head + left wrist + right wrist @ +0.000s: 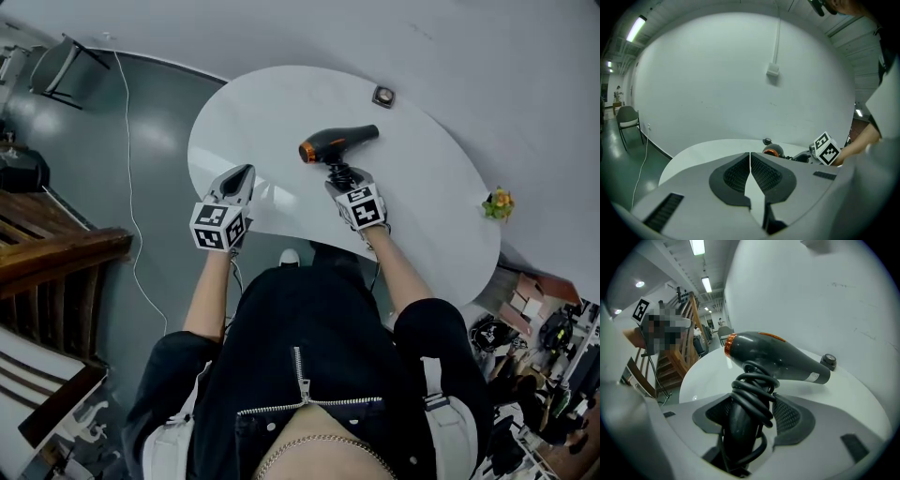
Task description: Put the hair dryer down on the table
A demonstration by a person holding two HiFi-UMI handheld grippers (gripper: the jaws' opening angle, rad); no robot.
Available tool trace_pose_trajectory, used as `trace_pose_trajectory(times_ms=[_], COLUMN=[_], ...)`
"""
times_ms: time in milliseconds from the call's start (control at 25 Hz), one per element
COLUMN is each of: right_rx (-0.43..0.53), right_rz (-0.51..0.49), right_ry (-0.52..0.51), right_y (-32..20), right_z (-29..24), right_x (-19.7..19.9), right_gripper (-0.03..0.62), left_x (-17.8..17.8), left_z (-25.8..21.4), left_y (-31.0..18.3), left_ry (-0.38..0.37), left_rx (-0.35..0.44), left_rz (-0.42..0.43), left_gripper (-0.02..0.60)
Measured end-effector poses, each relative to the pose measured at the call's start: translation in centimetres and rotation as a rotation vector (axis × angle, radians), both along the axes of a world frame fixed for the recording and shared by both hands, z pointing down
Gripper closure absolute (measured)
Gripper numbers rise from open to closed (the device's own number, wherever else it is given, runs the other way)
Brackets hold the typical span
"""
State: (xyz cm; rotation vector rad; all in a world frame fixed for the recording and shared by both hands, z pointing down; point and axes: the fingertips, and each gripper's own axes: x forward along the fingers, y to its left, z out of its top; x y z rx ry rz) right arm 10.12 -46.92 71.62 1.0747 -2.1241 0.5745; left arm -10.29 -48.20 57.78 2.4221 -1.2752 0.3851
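The hair dryer [337, 142] is dark grey with an orange ring at its nozzle, and its black cord is wound round the handle. My right gripper [339, 173] is shut on that handle, holding the dryer over the middle of the white oval table [281, 103] with the barrel level. In the right gripper view the handle and cord [749, 401] fill the gap between the pads, below the barrel [783, 357]. I cannot tell whether the dryer touches the tabletop. My left gripper [242, 174] is shut and empty at the table's near left edge; its pads [761, 174] meet.
A small dark round object [382, 95] lies near the table's far edge, also behind the dryer [828, 360]. A yellow-green trinket [498, 202] sits at the table's right end. A wall curves close behind the table. Wooden stairs [47, 244] and a white cable lie to the left.
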Motion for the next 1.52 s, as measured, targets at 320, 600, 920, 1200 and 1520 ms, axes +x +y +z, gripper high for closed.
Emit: trace_pose_trajectory(times_ms=[320, 600, 920, 1200, 1520], right_rx=[-0.046, -0.083, -0.086, 0.024, 0.152], right_rz=[-0.043, -0.056, -0.016, 0.045, 0.169], right_ry=[0.055, 0.091, 0.076, 0.018, 0.022], right_y=[-0.1, 1.1, 1.8, 2.7, 3.4], right_z=[2.2, 3.5, 3.2, -0.2, -4.0], right_x=[-1.4, -1.6, -1.0, 0.0, 2.7], right_gripper=[0.324, 0.321, 0.329, 0.432, 0.588], left_x=[-1.8, -2.6, -2.2, -0.7, 0.7], left_z=[0.4, 0.2, -0.2, -0.9, -2.2], left_y=[0.6, 1.3, 2.2, 3.1, 4.2], left_ry=[-0.003, -0.005, 0.000, 0.007, 0.011], left_rx=[-0.013, -0.017, -0.010, 0.013, 0.050], left_rz=[-0.044, -0.053, -0.032, 0.019, 0.083], left_gripper=[0.557, 0.557, 0.557, 0.557, 0.557])
